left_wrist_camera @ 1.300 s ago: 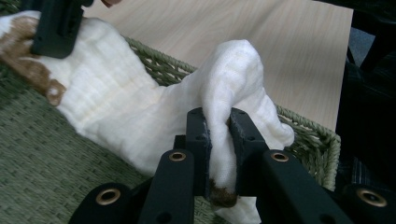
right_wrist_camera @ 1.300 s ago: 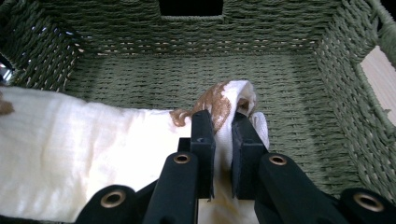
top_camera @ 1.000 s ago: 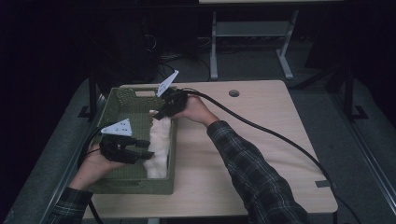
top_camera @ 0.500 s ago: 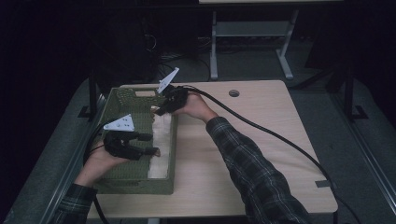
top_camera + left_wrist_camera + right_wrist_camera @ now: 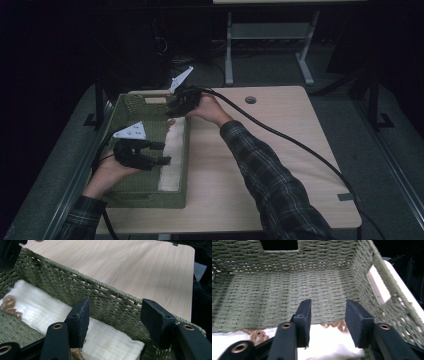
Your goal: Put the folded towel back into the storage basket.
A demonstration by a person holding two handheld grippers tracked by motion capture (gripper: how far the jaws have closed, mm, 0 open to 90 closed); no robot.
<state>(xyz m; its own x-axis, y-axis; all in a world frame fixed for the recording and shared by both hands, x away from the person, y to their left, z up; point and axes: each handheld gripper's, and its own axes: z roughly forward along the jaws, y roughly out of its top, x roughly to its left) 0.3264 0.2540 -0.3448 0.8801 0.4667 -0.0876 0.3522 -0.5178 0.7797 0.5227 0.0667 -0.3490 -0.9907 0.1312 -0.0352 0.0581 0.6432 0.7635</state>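
Opening right fingers [image 5: 327, 322] above cloth [image 5: 329, 347]

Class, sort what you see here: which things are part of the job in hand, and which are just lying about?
In the job: white cloth, green woven basket, left claw and right claw, both open over the cloth.

Lying about: wooden table, metal stand behind it.

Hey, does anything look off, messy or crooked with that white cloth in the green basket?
Nothing stands out. The folded white cloth with brown markings lies flat along the right inner wall of the green woven basket on the light wooden table; nothing looks spilled or damaged.
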